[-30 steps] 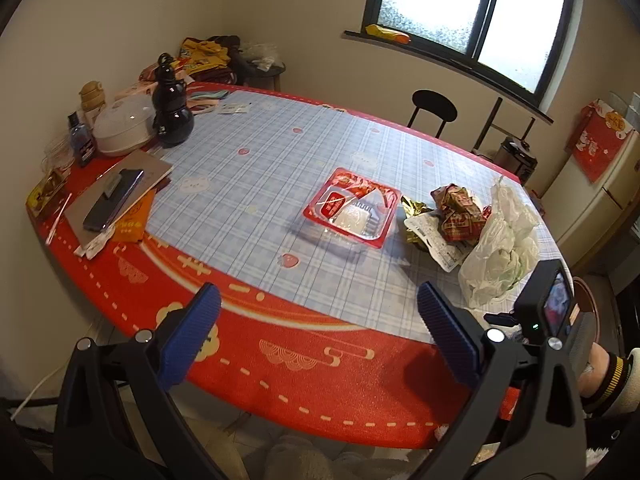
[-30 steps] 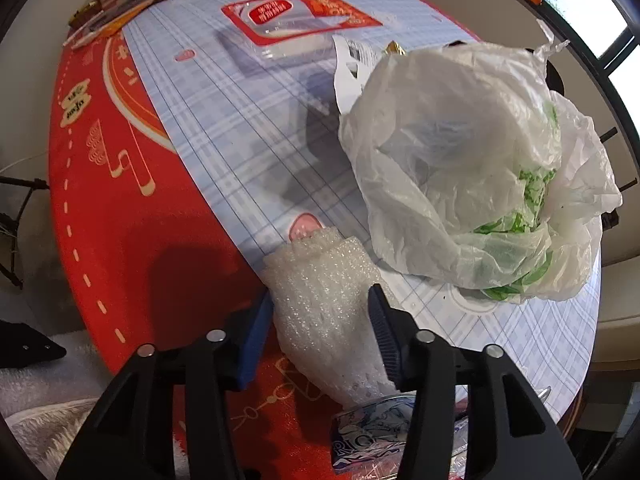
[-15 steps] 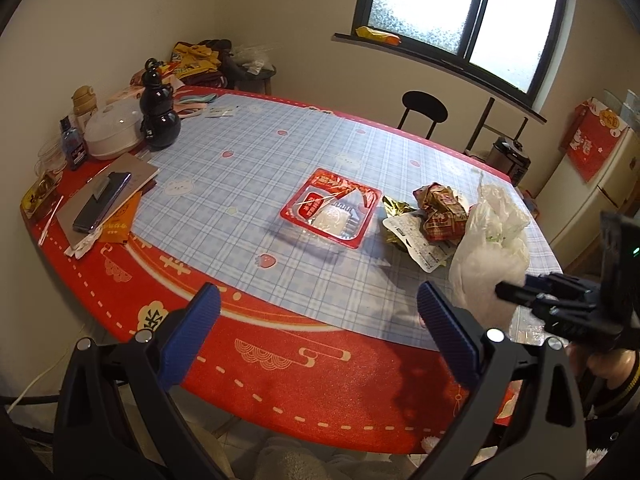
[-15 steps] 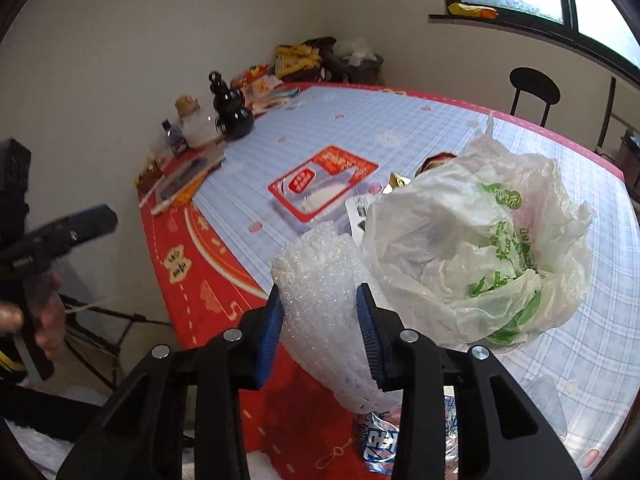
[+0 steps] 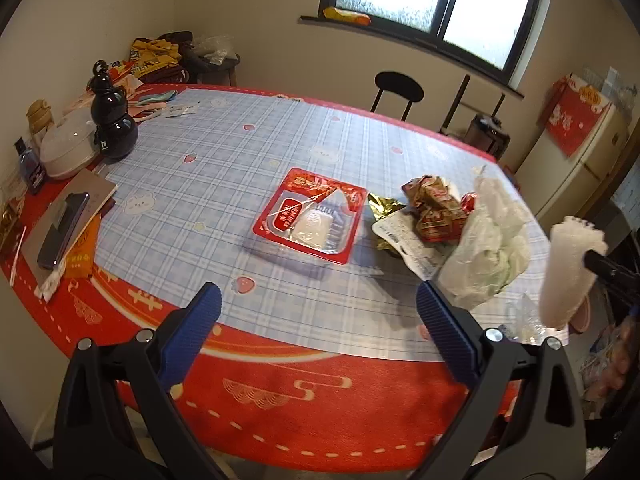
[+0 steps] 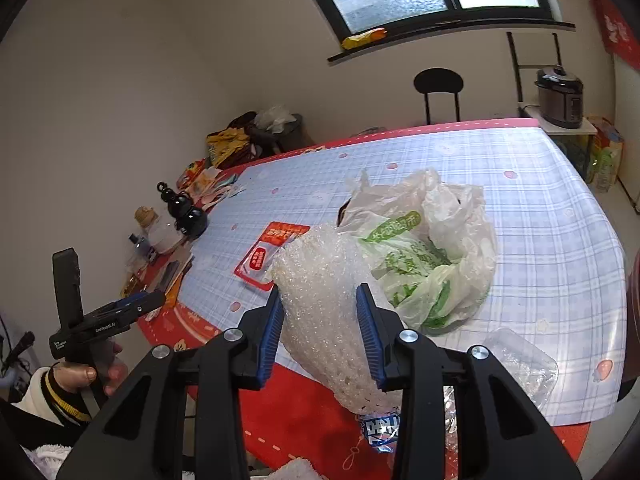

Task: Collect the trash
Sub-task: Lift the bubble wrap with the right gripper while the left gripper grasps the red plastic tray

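My right gripper (image 6: 319, 309) is shut on a white bubble wrap roll (image 6: 324, 300) and holds it in the air off the table's near right edge; the roll also shows in the left wrist view (image 5: 568, 276). A white plastic bag with green print (image 6: 428, 256) sits open on the table behind it, also visible in the left wrist view (image 5: 488, 252). A red food tray (image 5: 312, 216), a crumpled red wrapper (image 5: 436, 208), gold foil (image 5: 384, 204) and a white label (image 5: 408, 244) lie mid-table. My left gripper (image 5: 318, 320) is open and empty over the near red table edge.
The table (image 5: 224, 160) has a checked cloth with a red rim. A black gourd bottle (image 5: 110, 120), white pot (image 5: 68, 148), phone on a notebook (image 5: 64, 220) stand at left. A clear lid (image 6: 520, 364) and blue wrapper (image 6: 380, 428) lie at the near right edge. A black chair (image 5: 398, 88) stands beyond.
My right gripper lifted the bubble wrap roll off the table and swung it up and out to the right of the bag. My left gripper drew back slightly, still open.
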`<state>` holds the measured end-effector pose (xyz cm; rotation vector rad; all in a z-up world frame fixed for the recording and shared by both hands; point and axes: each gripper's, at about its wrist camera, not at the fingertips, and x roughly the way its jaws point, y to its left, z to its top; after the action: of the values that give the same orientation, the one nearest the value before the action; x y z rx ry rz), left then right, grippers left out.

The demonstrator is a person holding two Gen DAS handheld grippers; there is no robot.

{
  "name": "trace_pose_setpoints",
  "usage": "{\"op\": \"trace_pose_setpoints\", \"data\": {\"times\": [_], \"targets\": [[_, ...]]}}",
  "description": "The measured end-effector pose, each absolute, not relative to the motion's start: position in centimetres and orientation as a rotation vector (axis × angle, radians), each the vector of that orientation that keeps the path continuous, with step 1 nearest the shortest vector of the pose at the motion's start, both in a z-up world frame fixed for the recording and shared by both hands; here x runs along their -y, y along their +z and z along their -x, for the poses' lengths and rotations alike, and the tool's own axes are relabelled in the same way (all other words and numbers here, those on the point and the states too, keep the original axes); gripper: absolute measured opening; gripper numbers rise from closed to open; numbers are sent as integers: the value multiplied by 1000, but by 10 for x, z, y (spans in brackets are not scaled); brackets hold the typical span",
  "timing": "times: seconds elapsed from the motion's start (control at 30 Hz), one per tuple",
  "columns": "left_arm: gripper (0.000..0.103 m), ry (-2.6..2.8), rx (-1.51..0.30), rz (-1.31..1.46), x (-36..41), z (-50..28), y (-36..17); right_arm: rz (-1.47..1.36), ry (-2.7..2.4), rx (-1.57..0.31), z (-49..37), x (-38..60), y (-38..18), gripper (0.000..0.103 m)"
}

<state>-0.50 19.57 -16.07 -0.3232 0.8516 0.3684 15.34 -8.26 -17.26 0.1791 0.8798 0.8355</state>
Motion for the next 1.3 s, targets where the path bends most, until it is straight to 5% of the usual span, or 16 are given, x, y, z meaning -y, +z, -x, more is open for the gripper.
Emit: {"op": "trace_pose_setpoints", "data": {"times": [0.47, 0.7, 1.0, 1.03, 1.1, 1.3], "targets": [[79, 284, -995, 377, -301, -78, -234, -263, 583, -773, -148, 82, -141, 36], [59, 271, -1066, 455, -330, -114, -293, -213, 461, -801, -138, 84, -143, 36], [59, 152, -1132, 295, -325, -161, -317, -213, 344, -833, -129, 96, -146, 36], [56, 142, -1139, 296, -325, -163, -319, -211, 337, -831, -128, 98, -146, 36], [35, 115, -1141, 319, -324, -163, -321, -217, 320, -823, -127, 103, -145, 36], [27, 109, -1086, 331, -319, -145, -309, -252, 303, -820, -129, 105, -148, 36]]}}
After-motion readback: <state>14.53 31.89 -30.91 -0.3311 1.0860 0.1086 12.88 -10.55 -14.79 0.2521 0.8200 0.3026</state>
